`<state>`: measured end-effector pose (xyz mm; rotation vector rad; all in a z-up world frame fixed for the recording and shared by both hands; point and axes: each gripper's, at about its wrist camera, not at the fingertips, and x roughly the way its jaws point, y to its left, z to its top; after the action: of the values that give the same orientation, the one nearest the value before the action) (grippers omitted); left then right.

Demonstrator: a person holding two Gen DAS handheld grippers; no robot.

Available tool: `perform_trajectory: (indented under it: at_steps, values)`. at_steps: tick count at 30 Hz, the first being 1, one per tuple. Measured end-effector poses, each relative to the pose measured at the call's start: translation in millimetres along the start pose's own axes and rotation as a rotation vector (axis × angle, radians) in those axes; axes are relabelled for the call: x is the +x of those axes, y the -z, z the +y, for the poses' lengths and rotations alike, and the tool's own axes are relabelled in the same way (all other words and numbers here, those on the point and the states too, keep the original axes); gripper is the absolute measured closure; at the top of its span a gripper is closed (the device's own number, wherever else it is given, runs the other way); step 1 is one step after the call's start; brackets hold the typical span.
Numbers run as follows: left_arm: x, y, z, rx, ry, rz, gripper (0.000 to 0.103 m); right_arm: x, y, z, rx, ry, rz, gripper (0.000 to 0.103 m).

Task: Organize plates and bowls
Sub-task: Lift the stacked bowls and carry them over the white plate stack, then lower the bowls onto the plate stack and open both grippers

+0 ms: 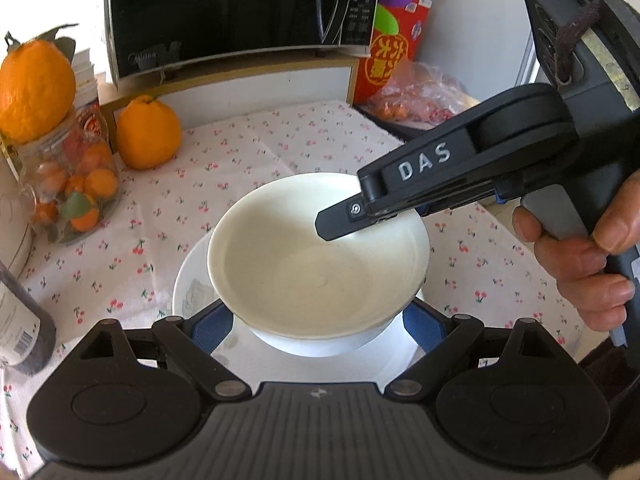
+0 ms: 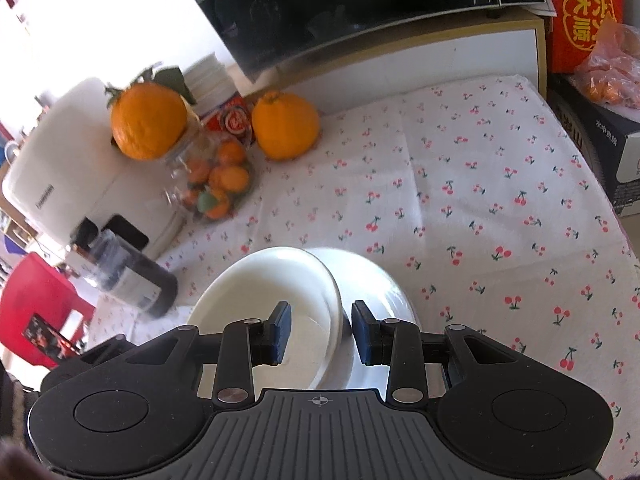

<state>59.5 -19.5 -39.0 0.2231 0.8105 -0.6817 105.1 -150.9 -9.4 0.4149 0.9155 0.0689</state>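
Observation:
A white bowl [image 1: 320, 264] hangs just over a white plate [image 1: 188, 292] that lies on the cherry-print cloth. My left gripper [image 1: 318, 328] stands wide, its blue pads [image 1: 212, 328] lying against both sides of the bowl's lower wall, their tips hidden under the rim. My right gripper [image 1: 340, 220] comes in from the right in a person's hand [image 1: 580, 264]. In the right wrist view this gripper [image 2: 322, 332] straddles the rim of the bowl [image 2: 264, 292], one pad inside and one outside, shut on it. The plate [image 2: 372, 280] shows behind the bowl.
A black microwave [image 1: 224, 12] stands on a shelf at the back. Left of the plate are an orange [image 1: 148, 136], a glass jar [image 1: 72, 192] of small fruit topped by another orange [image 1: 32, 88], and a dark bottle [image 1: 20, 320]. A red box [image 1: 392, 60] and bagged fruit [image 1: 416, 100] sit back right.

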Motion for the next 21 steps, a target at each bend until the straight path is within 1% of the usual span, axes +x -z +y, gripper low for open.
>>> perform_trajectory:
  at_steps: [6, 11, 21]
  values:
    - [2.1, 3.2, -0.2, 0.012, -0.009, 0.018, 0.012, 13.1, 7.5, 1.4, -0.018, 0.028, 0.032, 0.070]
    - [4.9, 5.3, -0.2, 0.026, -0.018, 0.028, 0.012, 17.8, 11.2, 5.3, -0.046, 0.046, 0.025, 0.070]
    - [5.5, 7.4, -0.7, 0.043, -0.021, 0.044, 0.012, 17.5, 13.1, 5.8, -0.048, 0.041, 0.030, 0.069]
